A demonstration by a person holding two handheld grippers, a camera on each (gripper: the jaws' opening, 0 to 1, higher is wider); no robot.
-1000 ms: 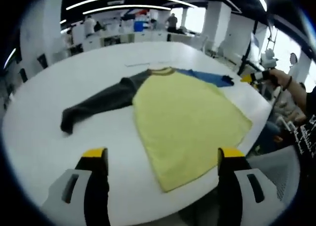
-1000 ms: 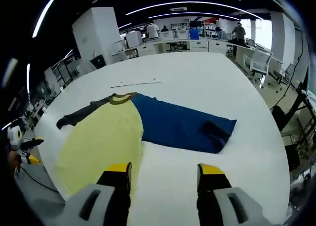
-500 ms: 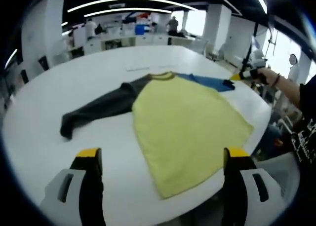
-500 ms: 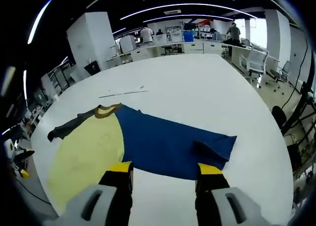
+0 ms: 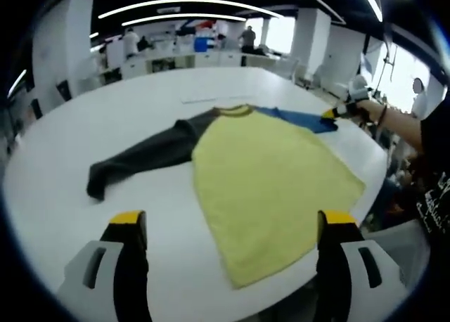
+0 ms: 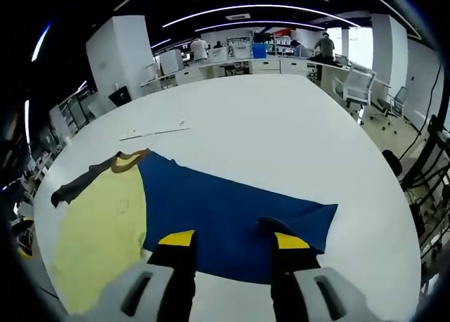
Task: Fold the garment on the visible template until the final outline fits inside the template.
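Note:
A long-sleeved shirt lies flat on the white round table (image 5: 49, 195). Its yellow body (image 5: 267, 174) faces me in the left gripper view, with a dark grey sleeve (image 5: 140, 157) stretched to the left and a blue sleeve (image 5: 299, 116) at the far right. My left gripper (image 5: 233, 223) hovers open and wide at the near table edge, short of the hem. In the right gripper view the blue sleeve (image 6: 225, 213) spreads under my open right gripper (image 6: 233, 240), whose tips hang just over its near edge. The yellow body (image 6: 98, 230) lies to the left. A faint thin template outline (image 6: 151, 133) lies beyond the collar (image 6: 130, 160).
A person's hand (image 5: 369, 110) holds the right gripper (image 5: 336, 112) at the table's right edge. Office desks and people stand far behind the table (image 6: 281, 125). A chair (image 6: 358, 90) stands off the far right side.
The right gripper has moved forward and down toward the blue sleeve, which now reaches between its jaws. The left gripper has barely moved.

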